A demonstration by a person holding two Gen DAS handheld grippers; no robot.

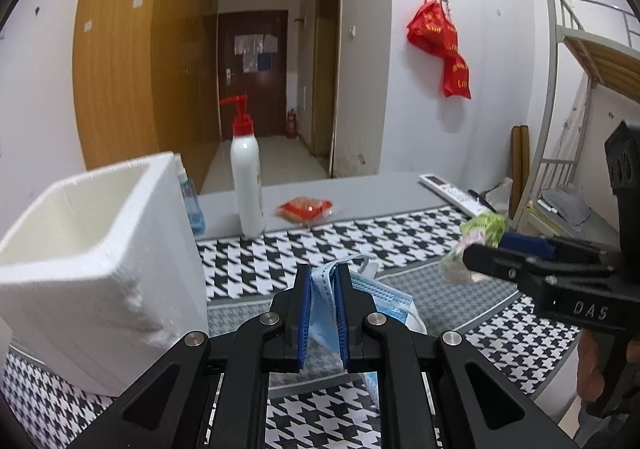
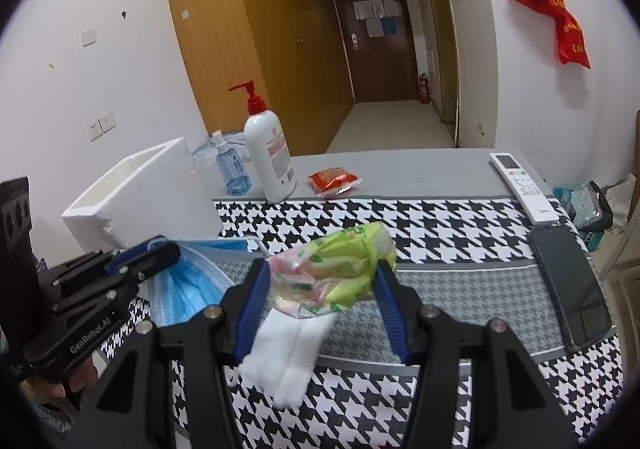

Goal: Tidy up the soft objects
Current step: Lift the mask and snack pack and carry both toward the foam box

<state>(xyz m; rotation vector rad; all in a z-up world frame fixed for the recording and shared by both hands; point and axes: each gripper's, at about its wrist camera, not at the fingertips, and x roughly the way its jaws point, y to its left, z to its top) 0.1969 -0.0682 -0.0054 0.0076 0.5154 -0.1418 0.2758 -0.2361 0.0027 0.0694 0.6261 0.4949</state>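
A blue face mask [image 1: 322,301] is clamped between the blue pads of the left gripper [image 1: 323,309] at the bottom centre of the left wrist view, the jaws drawn narrow on it, with the rest of the mask hanging over the houndstooth cloth [image 1: 400,233]. At the left of that frame a white foam box [image 1: 92,273] is seen, open at the top. Behind it, toward the centre, a white pump bottle [image 1: 247,169] and a red packet [image 1: 305,209] are set. At the right edge, the right gripper [image 2: 320,289] is closed on a green tissue pack [image 2: 344,269], from which white tissues [image 2: 286,353] are left hanging. A remote [image 2: 522,185] and a phone [image 2: 570,285] are laid at the right of the right wrist view.
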